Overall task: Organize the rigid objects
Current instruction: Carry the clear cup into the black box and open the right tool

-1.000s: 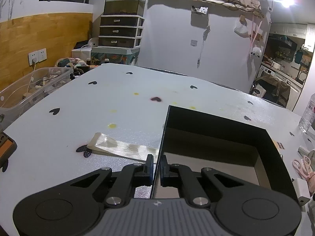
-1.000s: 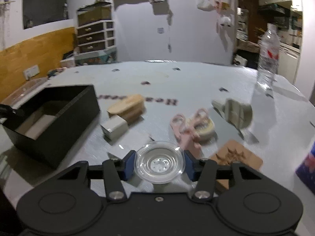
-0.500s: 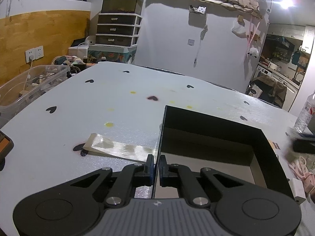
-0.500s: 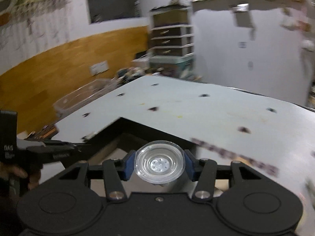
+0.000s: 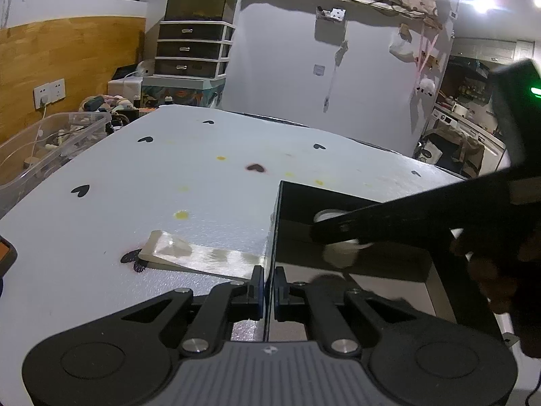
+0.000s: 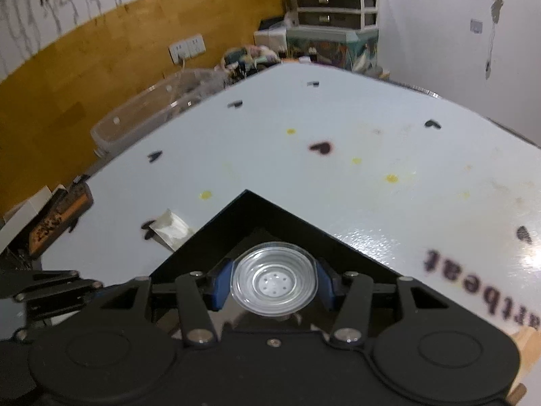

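Fingers of the right gripper pinched the clear dish, low centre, directly over the box; the left gripper pinched the box's wall.

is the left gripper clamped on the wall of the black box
Yes, the left gripper has its two fingers pressed against either side of the black box's near wall edge, with no gap showing.

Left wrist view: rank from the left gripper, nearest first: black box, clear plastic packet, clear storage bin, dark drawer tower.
1. Black box, its wall between the jaws.
2. Clear plastic packet, just ahead-left.
3. Clear storage bin, far left, off the table.
4. Dark drawer tower, back wall.
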The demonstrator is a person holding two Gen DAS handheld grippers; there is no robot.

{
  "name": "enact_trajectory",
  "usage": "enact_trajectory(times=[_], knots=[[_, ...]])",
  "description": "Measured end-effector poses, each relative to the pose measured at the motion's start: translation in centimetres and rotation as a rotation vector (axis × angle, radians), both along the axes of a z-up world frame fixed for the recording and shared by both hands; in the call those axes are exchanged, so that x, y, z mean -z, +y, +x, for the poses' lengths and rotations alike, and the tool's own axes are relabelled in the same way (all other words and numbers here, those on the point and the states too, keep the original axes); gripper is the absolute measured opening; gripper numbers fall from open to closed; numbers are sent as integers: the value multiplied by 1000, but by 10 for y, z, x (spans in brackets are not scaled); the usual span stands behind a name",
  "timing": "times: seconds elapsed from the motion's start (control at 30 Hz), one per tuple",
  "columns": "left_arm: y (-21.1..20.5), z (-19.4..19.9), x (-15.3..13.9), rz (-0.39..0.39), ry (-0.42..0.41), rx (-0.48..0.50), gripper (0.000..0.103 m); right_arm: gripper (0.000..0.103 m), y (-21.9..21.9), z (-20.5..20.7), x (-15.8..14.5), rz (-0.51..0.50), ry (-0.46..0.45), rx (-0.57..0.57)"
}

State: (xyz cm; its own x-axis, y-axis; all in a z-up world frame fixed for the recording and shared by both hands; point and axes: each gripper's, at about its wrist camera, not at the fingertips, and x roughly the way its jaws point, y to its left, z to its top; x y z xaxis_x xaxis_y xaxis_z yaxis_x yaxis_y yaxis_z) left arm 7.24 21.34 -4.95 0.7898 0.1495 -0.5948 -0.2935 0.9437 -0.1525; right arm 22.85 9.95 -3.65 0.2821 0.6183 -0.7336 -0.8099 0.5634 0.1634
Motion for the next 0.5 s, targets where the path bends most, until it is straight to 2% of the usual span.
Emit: enact_trajectory(times=[0.17, 0.37, 0.5], knots=[[-1, 1, -1, 16, 14, 19, 4, 52, 16, 4, 13, -35, 10, -1], [-1, 1, -2, 13, 20, 36, 4, 53, 22, 2, 16, -17, 0, -7], [-1, 1, -3, 11, 20, 34, 4, 58, 22, 1, 17, -17, -1, 8]])
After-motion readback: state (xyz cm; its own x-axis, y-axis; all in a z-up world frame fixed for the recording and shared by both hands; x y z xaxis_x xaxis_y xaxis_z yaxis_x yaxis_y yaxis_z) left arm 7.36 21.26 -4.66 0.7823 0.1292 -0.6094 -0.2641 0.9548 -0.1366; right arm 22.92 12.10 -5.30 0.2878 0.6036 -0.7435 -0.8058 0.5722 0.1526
